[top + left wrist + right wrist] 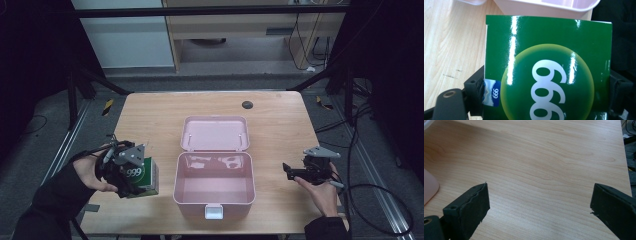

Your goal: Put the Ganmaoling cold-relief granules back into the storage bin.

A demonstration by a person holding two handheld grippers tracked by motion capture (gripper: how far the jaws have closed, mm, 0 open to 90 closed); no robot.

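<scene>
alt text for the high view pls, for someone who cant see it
The left gripper holds a green box marked 999 at the left of a wooden table, beside an open, empty pink case with its lid laid back. The right gripper hovers open at the right, holding nothing.

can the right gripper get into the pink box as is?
Probably yes. The right gripper is open and holds nothing, beside the pink box with bare table between them. The lid is folded back, so the top is open.
</scene>
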